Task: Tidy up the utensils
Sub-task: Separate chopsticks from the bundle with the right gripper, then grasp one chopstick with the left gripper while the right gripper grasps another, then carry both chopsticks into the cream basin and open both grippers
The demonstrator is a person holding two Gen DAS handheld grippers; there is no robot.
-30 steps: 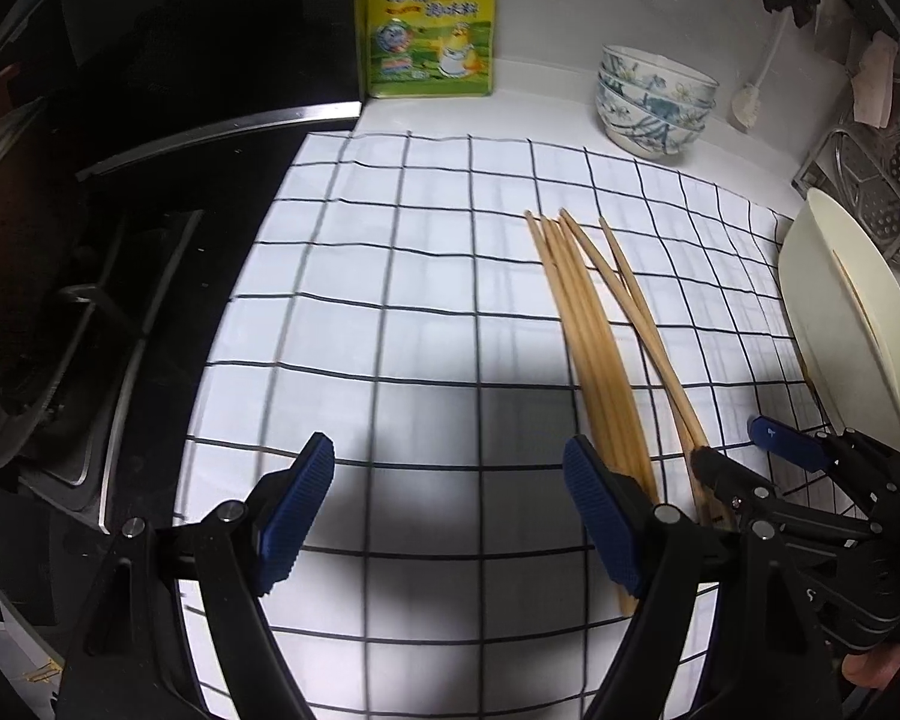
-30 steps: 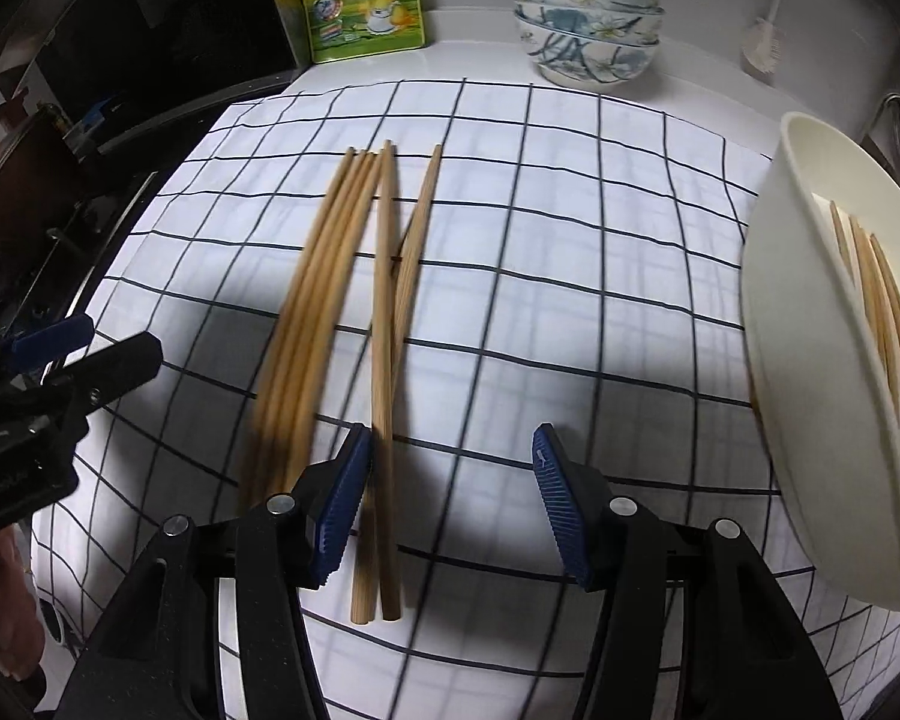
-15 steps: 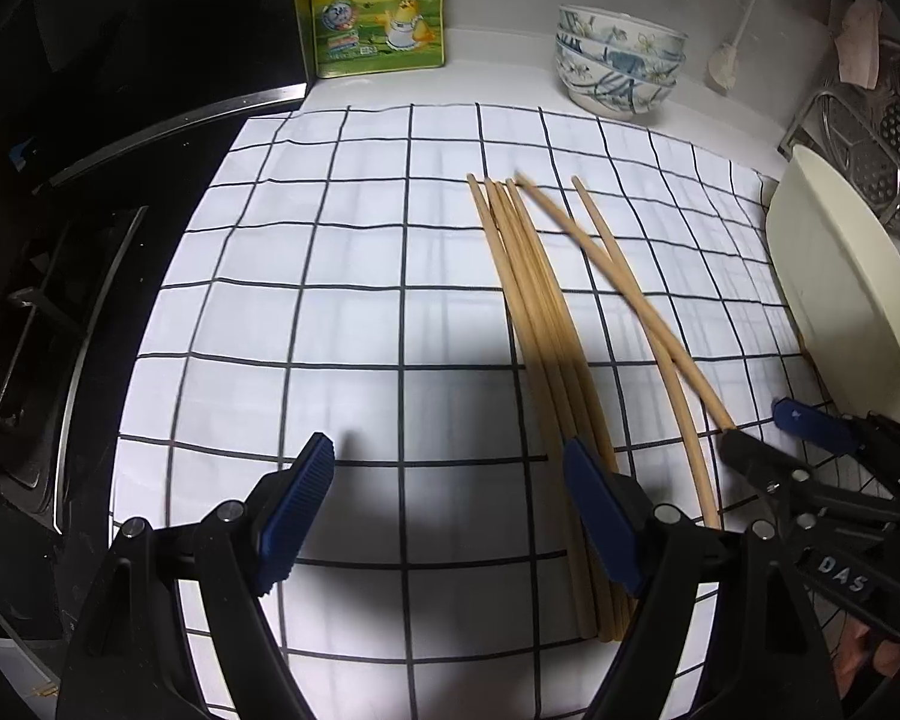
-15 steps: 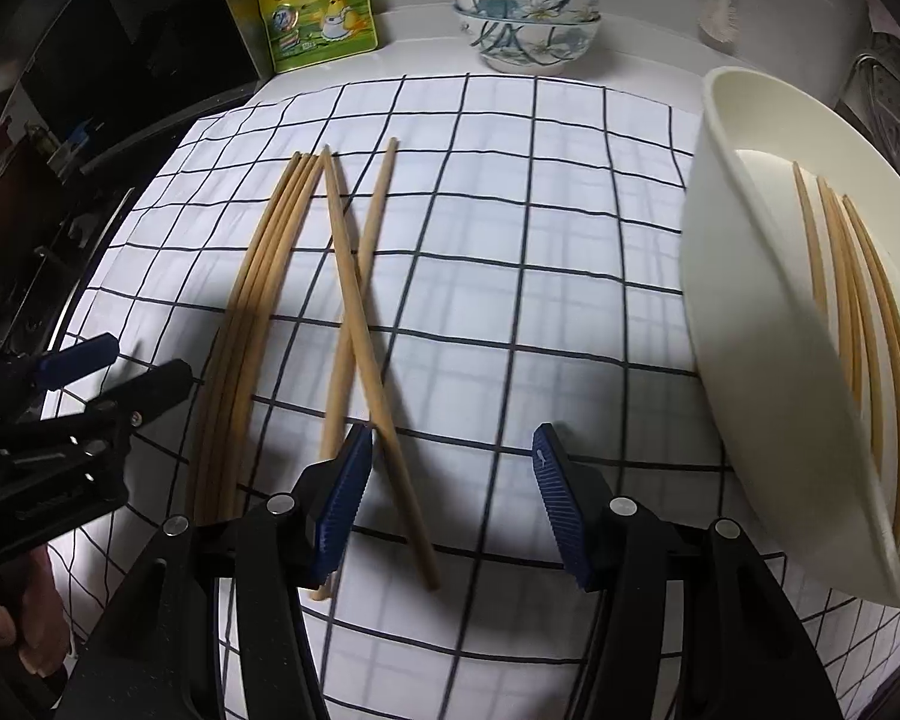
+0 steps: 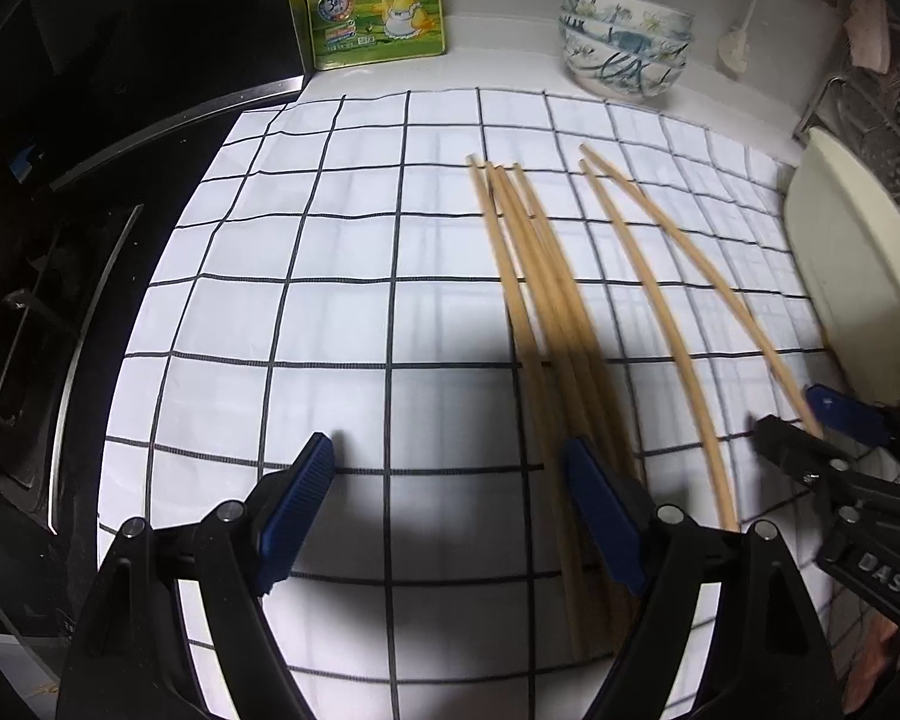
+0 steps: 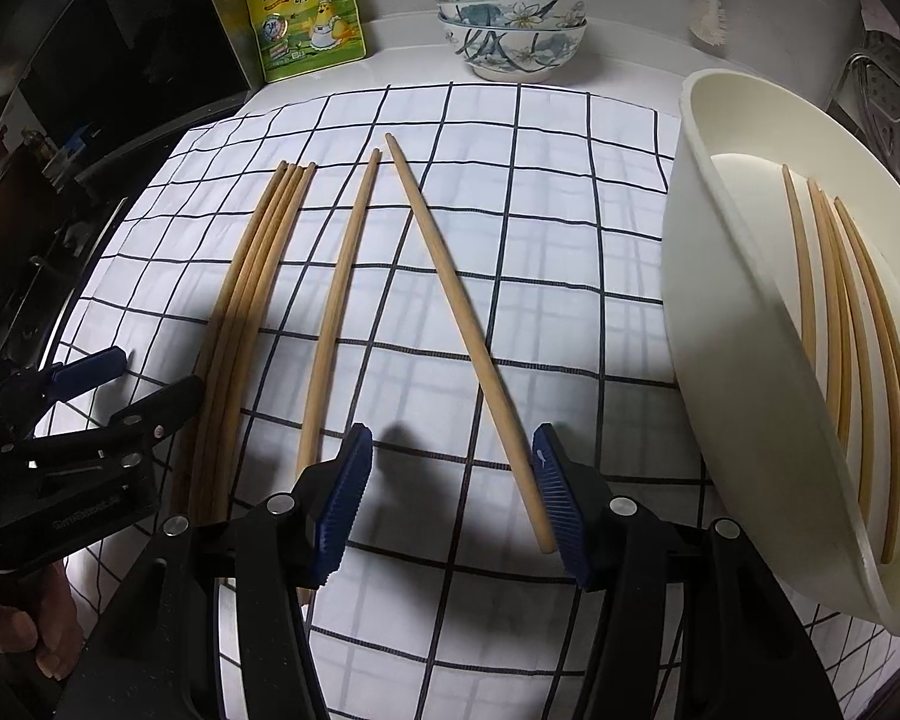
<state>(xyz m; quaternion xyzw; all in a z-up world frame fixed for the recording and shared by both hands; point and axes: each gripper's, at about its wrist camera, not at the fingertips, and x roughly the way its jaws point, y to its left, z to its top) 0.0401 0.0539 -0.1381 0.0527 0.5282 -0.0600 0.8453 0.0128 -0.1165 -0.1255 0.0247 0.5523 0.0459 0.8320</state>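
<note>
Wooden chopsticks lie on a white checked cloth (image 6: 570, 228). A bundle of several chopsticks (image 6: 252, 276) lies at the left, also in the left wrist view (image 5: 546, 312). Two single chopsticks are spread apart: one (image 6: 336, 306) left, one (image 6: 468, 336) with its near end by my right finger pad (image 6: 555, 501). My right gripper (image 6: 447, 498) is open and empty above the cloth. My left gripper (image 5: 447, 504) is open and empty, its right finger over the bundle. A cream oval tray (image 6: 744, 420) at the right holds several more chopsticks (image 6: 840, 324).
A yellow seasoning pouch (image 6: 306, 18) and stacked floral bowls (image 6: 510, 18) stand at the back. A black stove (image 5: 60, 240) borders the cloth on the left. A metal rack (image 5: 894, 120) is at the far right.
The two single chopsticks, crossed and close together before, now lie spread apart, one near my right finger. Both grippers have shifted over the cloth and stay open.
</note>
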